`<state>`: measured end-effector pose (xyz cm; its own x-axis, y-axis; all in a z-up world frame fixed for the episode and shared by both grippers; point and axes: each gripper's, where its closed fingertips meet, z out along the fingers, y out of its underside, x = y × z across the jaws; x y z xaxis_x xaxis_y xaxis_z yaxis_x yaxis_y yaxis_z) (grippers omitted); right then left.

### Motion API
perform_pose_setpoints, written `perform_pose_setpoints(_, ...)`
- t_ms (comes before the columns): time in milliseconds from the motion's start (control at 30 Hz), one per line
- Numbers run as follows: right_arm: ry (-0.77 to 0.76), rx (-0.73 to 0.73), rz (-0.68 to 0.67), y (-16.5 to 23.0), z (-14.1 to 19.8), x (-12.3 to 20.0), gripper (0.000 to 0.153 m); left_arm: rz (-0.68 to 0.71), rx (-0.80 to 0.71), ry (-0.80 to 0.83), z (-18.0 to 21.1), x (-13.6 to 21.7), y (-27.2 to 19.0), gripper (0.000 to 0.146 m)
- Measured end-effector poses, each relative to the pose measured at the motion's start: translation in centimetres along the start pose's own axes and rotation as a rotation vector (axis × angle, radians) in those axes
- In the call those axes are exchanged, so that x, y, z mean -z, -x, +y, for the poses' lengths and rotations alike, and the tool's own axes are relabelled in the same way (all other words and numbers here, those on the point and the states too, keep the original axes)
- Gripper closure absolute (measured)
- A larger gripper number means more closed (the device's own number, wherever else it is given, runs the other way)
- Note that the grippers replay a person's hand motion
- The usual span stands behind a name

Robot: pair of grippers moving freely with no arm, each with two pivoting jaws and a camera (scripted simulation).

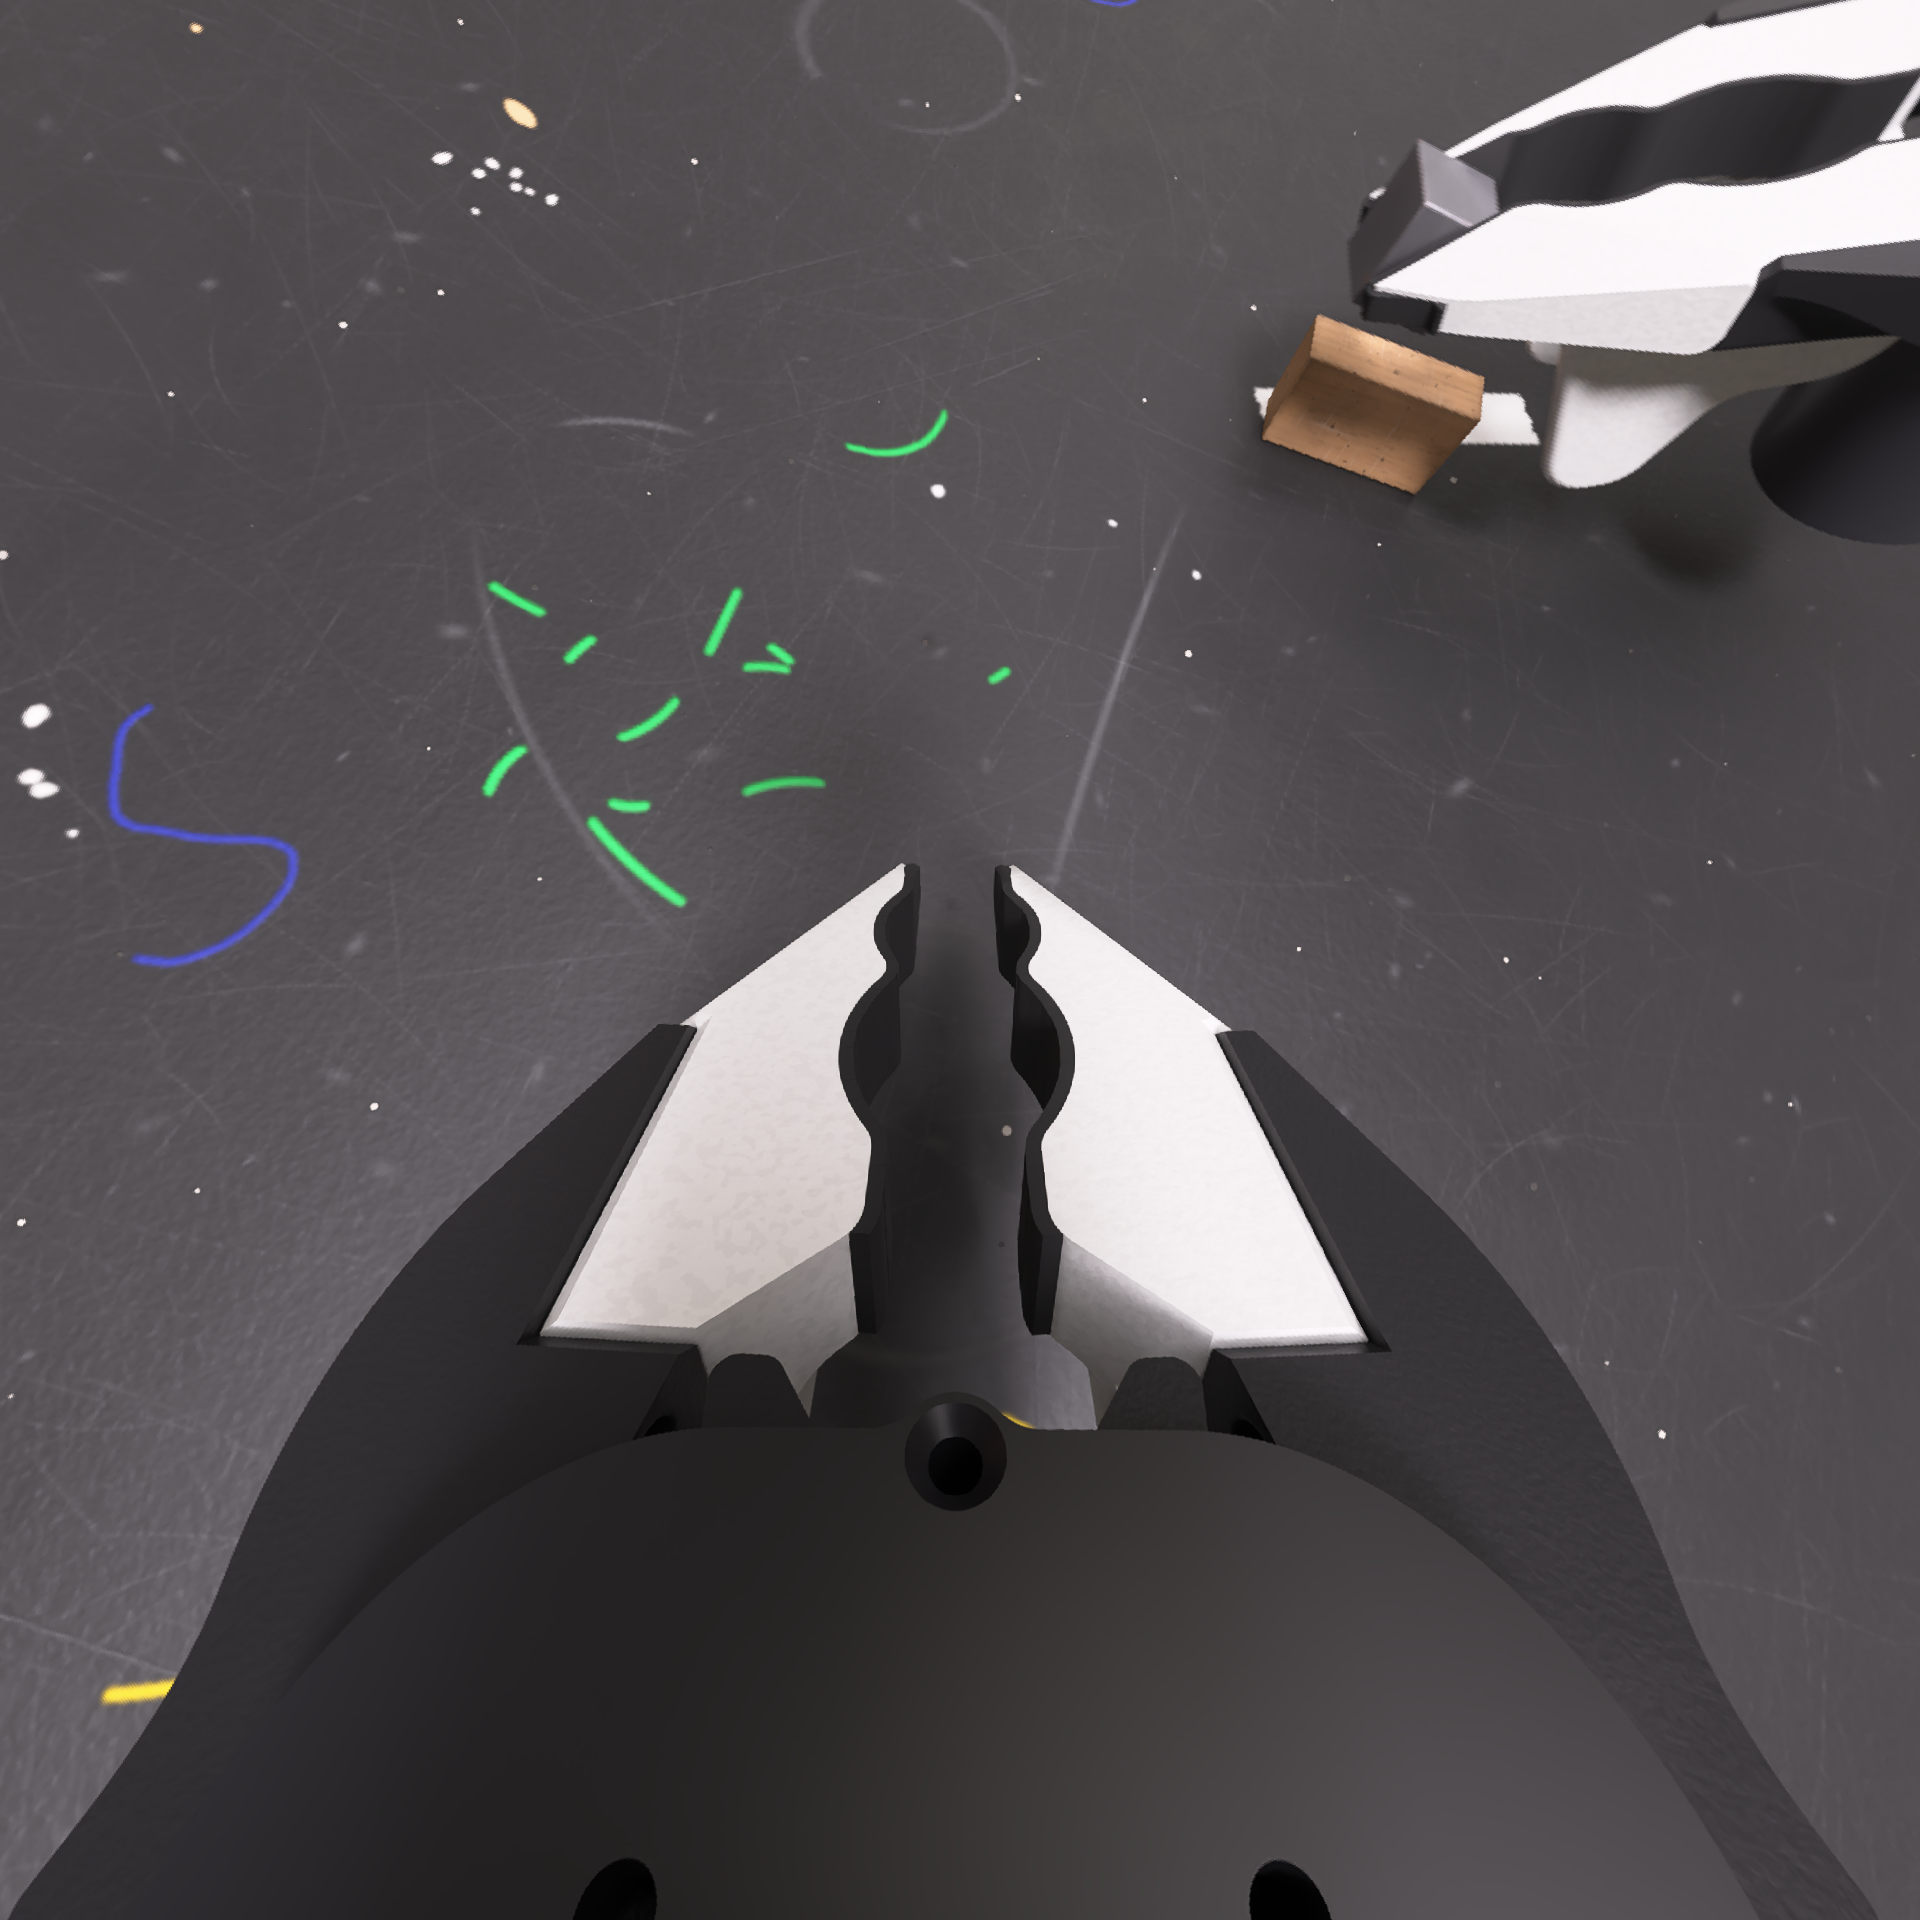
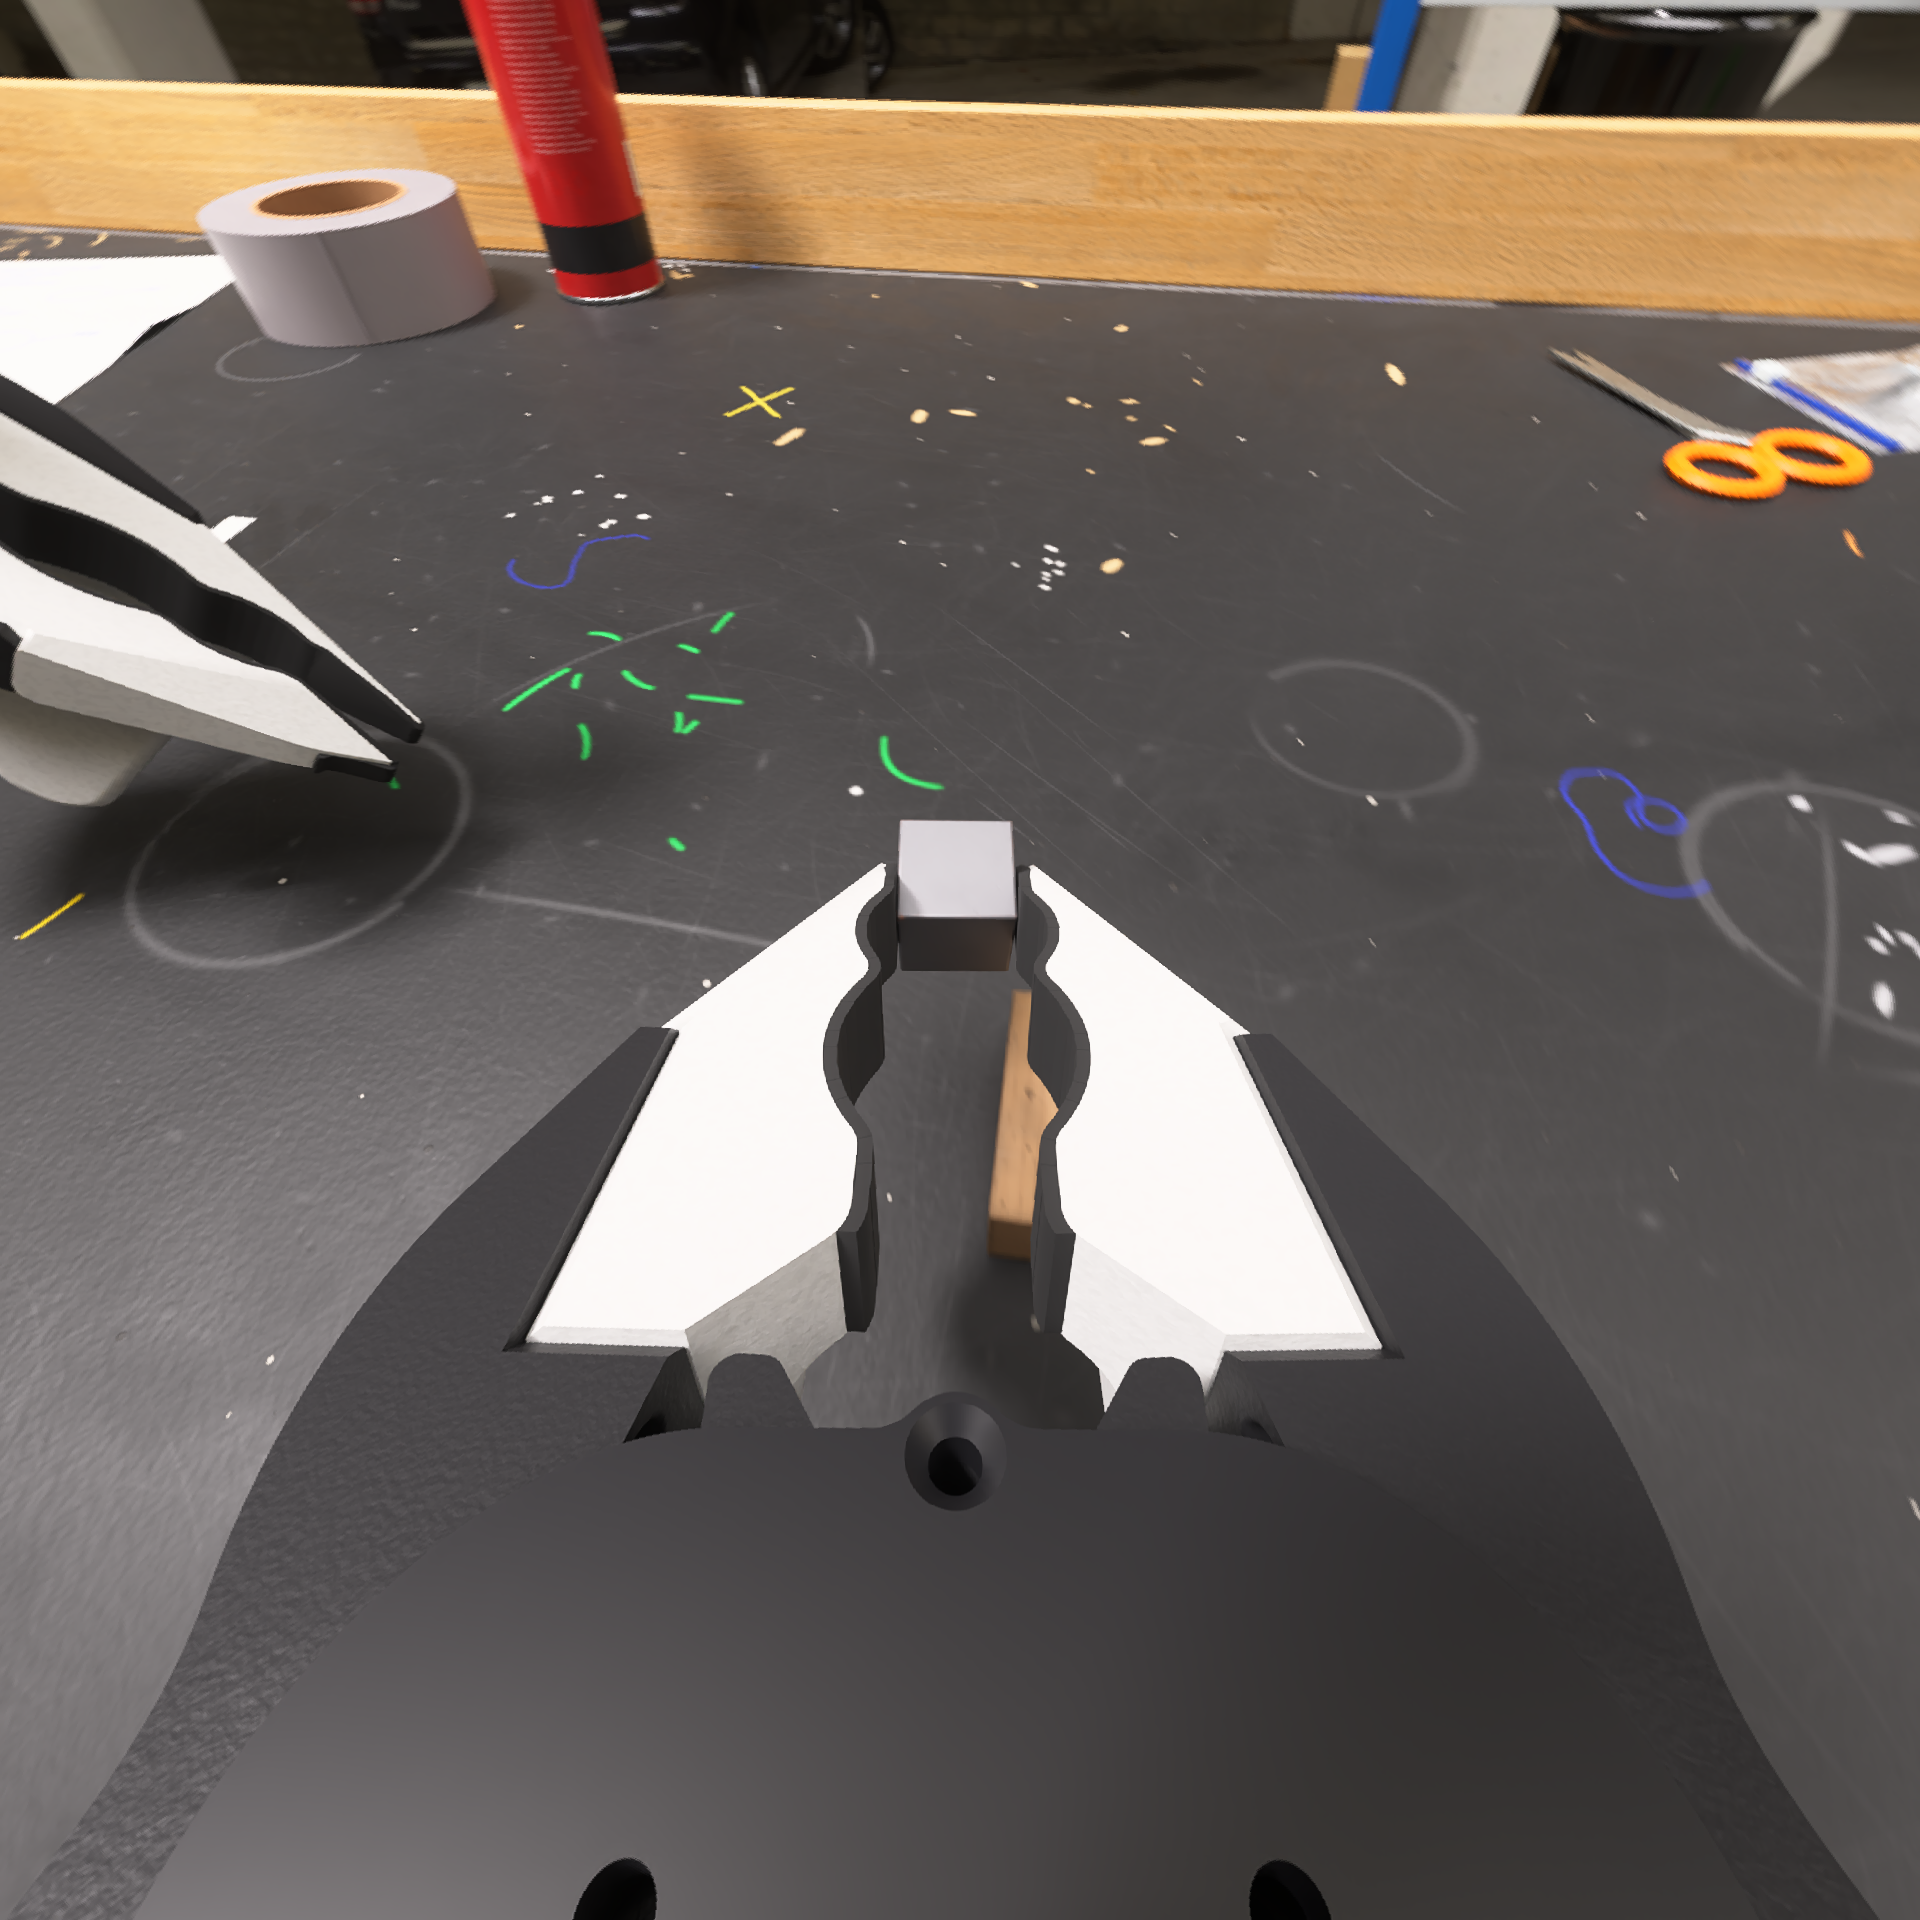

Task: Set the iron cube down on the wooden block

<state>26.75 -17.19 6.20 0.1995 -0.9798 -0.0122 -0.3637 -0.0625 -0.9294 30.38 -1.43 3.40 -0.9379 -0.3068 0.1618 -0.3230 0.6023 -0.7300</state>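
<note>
My right gripper [image 2: 956, 878] is shut on the grey iron cube [image 2: 956, 894], which sits between its fingertips above the dark table. The wooden block [image 2: 1013, 1143] lies on the table under the gripper, seen between the fingers, towards the right finger and nearer than the cube. In the left wrist view, the cube [image 1: 1439, 192] in the right gripper [image 1: 1387, 244] hangs above and slightly past the wooden block [image 1: 1371, 405] at the upper right. My left gripper [image 1: 956, 873] is empty, its jaws almost together, well to the left of the block; it also shows in the right wrist view [image 2: 400, 753].
A grey tape roll [image 2: 348, 255] and a red can [image 2: 571, 145] stand at the back left by a wooden rail [image 2: 1247, 197]. White paper [image 2: 94, 301] lies at the far left. Orange-handled scissors [image 2: 1766, 462] and a plastic bag [image 2: 1839, 390] lie at the back right.
</note>
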Motion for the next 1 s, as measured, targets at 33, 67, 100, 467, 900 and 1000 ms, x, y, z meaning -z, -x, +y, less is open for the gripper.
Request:
perform_pose_setpoints(33,0.005,-0.019,0.018,-0.4,0.3,0.5,0.131,0.000,0.003,-0.002,-0.1,0.0,0.0,0.132)
perform_pose_setpoints(67,0.013,-0.025,0.053,-0.8,0.6,1.1,0.131,0.001,0.004,-0.003,-0.2,-0.1,-0.2,0.131)
perform_pose_setpoints(100,0.024,-0.023,0.091,-1.2,1.0,1.6,0.131,0.000,0.002,-0.002,-0.3,-0.2,-0.3,0.131)
perform_pose_setpoints(467,0.143,0.047,0.163,-2.0,3.1,1.3,0.131,-0.041,-0.036,0.022,-0.4,-0.5,-0.6,0.127)
perform_pose_setpoints(900,0.128,0.314,-0.130,5.9,-0.8,1.3,0.108,-0.144,-0.165,0.020,-0.6,-0.2,0.7,0.120)
perform_pose_setpoints(1000,0.235,0.424,-0.212,8.7,-0.5,-0.6,0.107,-0.166,-0.154,0.022,-0.4,0.1,1.3,0.121)
